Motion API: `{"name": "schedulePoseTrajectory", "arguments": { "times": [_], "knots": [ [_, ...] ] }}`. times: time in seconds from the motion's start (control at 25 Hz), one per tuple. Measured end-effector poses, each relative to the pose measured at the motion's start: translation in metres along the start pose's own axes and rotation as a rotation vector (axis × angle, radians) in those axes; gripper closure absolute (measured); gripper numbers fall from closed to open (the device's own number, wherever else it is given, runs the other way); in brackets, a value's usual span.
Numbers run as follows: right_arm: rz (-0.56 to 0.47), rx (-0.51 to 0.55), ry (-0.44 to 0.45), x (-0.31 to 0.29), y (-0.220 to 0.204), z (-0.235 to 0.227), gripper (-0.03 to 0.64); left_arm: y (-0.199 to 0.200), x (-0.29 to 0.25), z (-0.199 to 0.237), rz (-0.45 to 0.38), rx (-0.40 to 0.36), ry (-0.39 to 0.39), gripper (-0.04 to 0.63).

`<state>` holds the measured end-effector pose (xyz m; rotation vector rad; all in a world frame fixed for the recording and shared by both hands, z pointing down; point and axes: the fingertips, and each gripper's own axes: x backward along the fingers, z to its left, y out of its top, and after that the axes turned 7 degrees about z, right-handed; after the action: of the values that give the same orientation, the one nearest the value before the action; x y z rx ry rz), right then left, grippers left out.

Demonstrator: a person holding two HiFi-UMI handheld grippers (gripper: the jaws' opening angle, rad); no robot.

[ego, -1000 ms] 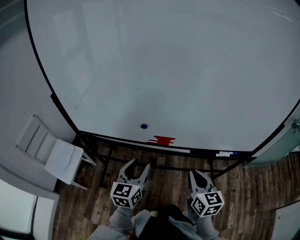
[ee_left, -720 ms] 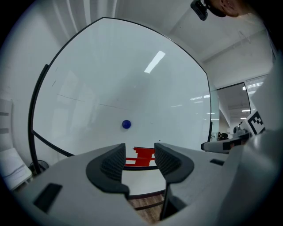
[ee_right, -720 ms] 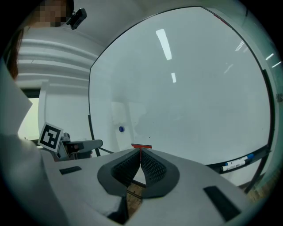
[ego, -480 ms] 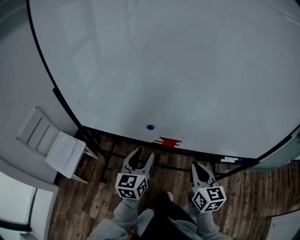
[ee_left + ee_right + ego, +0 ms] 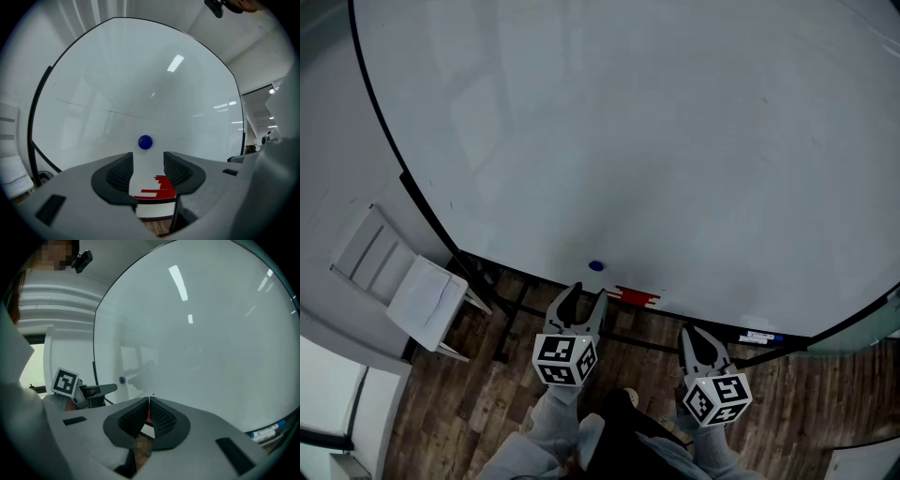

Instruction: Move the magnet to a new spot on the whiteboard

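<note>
Lining up for the grab, left gripper is held w/ jaws spread & empty below the whiteboard's bottom edge, aimed at the magnet stuck just above that edge; right gripper is parked clenched, prob. unneeded.

**No legible writing**

Nothing can be read. Black-and-white square markers stand on the left gripper and on the right gripper. The print on the marker pen is too small to read.
</note>
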<state>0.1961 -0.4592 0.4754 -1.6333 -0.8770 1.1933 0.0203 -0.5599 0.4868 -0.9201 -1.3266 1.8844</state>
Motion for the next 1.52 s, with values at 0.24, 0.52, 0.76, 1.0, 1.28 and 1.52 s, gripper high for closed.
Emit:
{"name": "schedulePoseTrajectory", "arguments": {
  "times": [0.24,0.52,0.76,1.0,1.28,1.52],
  "knots": [
    [0.011,0.010,0.024,-0.011,0.002,-0.008,0.588,0.011,-0.019,0.004,-0.012,-0.008,0.041,0.398],
    [0.019,0.012,0.042,-0.020,0.005,-0.013,0.588,0.020,-0.027,0.005,-0.021,-0.040,0.073,0.398],
    [0.020,0.014,0.047,-0.023,0.005,-0.017,0.588,0.024,-0.032,0.005,-0.021,-0.049,0.082,0.399],
    [0.021,0.013,0.043,-0.024,0.005,-0.020,0.588,0.026,-0.036,0.006,-0.023,-0.066,0.107,0.399],
    [0.027,0.010,0.045,-0.025,0.002,-0.019,0.588,0.026,-0.036,0.007,-0.017,-0.072,0.123,0.401],
    [0.027,0.007,0.037,-0.025,0.001,-0.022,0.588,0.026,-0.036,0.007,-0.014,-0.081,0.132,0.468]
  ]
}}
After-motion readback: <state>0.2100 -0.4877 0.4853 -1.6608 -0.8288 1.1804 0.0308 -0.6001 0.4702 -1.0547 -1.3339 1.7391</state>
